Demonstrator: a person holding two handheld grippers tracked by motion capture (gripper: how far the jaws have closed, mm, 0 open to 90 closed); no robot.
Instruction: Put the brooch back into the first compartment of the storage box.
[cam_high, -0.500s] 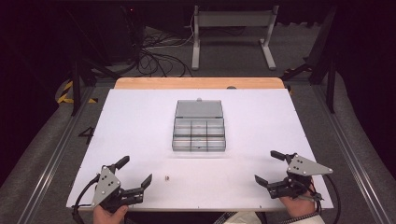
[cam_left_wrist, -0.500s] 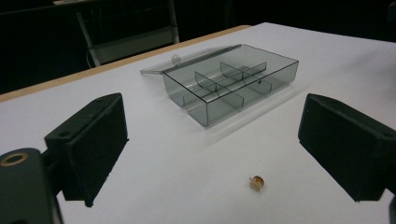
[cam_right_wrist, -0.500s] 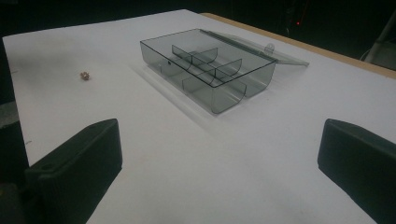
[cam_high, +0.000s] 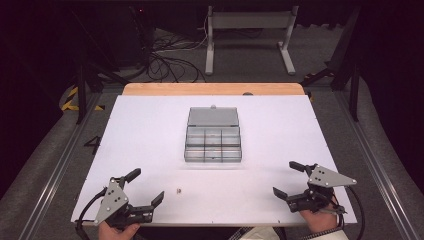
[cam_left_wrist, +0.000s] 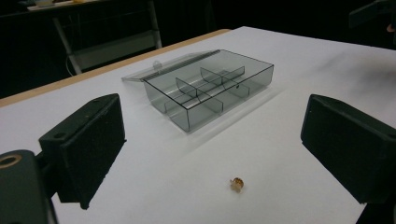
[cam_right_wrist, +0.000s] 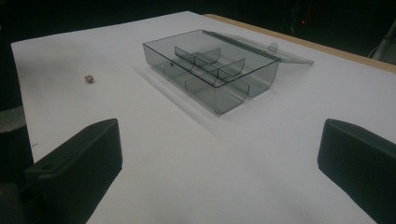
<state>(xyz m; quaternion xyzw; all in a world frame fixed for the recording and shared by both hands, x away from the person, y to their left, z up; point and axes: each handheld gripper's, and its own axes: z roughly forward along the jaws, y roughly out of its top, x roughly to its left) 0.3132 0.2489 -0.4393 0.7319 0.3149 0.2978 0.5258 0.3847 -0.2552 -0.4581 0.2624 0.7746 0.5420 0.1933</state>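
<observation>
A clear grey compartment box (cam_high: 213, 142) (cam_left_wrist: 210, 88) (cam_right_wrist: 212, 70) lies in the middle of the white table, its lid (cam_high: 212, 116) folded back flat behind it. A tiny tan piece (cam_high: 178, 190) (cam_left_wrist: 237, 184) (cam_right_wrist: 88, 79) rests on the table near the front, left of centre. My left gripper (cam_high: 147, 187) (cam_left_wrist: 210, 154) stands open at the front left, with the tan piece on the table just ahead of its jaws. At the front right my right gripper (cam_high: 287, 179) (cam_right_wrist: 219, 172) is open and holds nothing, facing the box.
The white sheet (cam_high: 150, 130) covers the table, with a wooden strip (cam_high: 212, 88) along the far edge. Beyond it stand a metal frame (cam_high: 247, 30) and loose cables (cam_high: 170, 60) on the floor. Metal rails (cam_high: 60, 165) run along both table sides.
</observation>
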